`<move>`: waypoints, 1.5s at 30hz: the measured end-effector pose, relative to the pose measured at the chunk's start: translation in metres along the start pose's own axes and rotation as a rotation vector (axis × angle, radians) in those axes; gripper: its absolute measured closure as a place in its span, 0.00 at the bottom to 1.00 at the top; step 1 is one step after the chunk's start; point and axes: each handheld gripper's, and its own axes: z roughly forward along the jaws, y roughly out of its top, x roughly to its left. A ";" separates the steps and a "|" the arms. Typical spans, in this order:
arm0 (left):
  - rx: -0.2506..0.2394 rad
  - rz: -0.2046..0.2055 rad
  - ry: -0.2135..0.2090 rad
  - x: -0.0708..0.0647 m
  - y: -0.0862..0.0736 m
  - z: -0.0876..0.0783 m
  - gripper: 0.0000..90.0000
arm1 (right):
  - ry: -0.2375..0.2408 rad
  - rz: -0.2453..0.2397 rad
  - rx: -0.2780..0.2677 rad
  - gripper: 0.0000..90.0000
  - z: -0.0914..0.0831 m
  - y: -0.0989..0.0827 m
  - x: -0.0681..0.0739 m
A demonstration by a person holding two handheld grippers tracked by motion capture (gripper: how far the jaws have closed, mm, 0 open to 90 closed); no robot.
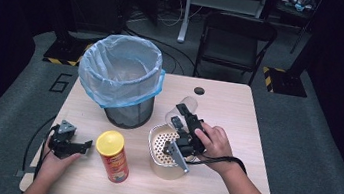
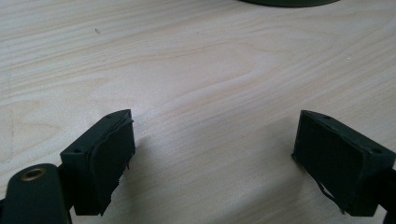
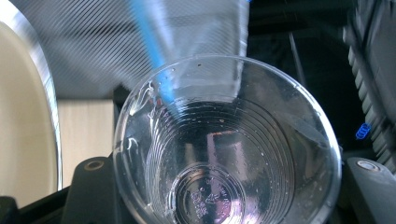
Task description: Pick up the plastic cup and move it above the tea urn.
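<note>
High view, item one: our right gripper [image 1: 184, 114] clasps a clear plastic cup [image 1: 182, 107] above the table [image 1: 238, 111], mouth tipped toward the lined waste bin [image 1: 121, 77], likely for discarding. Item two: our left gripper [image 1: 84, 145] rests unclenched and empty beside the chip can [image 1: 113, 156], keeping clear.
</note>
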 end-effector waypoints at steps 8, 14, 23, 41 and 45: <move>0.000 0.005 0.003 0.000 0.000 0.000 0.14 | 0.113 0.774 -0.008 0.37 0.000 -0.004 -0.039; 0.000 0.005 0.003 0.000 0.000 0.000 0.14 | 0.258 1.245 -0.038 0.37 0.004 -0.013 -0.066; -0.004 -0.001 0.006 0.000 0.000 0.000 0.14 | 0.348 1.556 -0.060 0.37 0.011 -0.041 -0.080; -0.013 -0.010 0.019 -0.001 0.000 0.001 0.14 | 0.343 1.334 -0.095 0.37 0.060 -0.004 -0.147; -0.011 -0.013 0.024 -0.002 0.000 0.002 0.14 | 0.367 1.305 -0.102 0.37 0.089 0.011 -0.156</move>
